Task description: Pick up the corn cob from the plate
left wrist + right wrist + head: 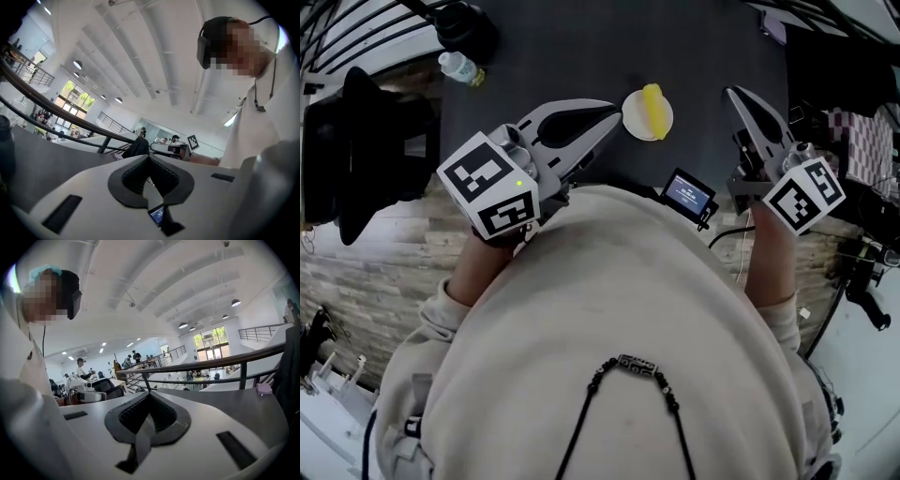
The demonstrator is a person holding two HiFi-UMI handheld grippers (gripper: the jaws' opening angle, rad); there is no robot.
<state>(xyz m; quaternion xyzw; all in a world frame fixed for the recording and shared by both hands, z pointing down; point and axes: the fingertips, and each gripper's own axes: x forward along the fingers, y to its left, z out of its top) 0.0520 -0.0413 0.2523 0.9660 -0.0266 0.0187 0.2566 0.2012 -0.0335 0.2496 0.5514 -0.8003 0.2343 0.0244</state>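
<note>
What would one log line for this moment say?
stage: before pickup | left gripper: shut, empty, tips near plate | right gripper: shut, empty | corn cob: on plate, untouched

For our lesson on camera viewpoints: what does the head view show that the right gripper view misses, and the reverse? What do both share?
Head view only: the cob on its plate, and the left gripper. Right gripper view only: distant people and ceiling lights. Both: the right gripper, jaws shut with nothing between them, and the dark table.
</note>
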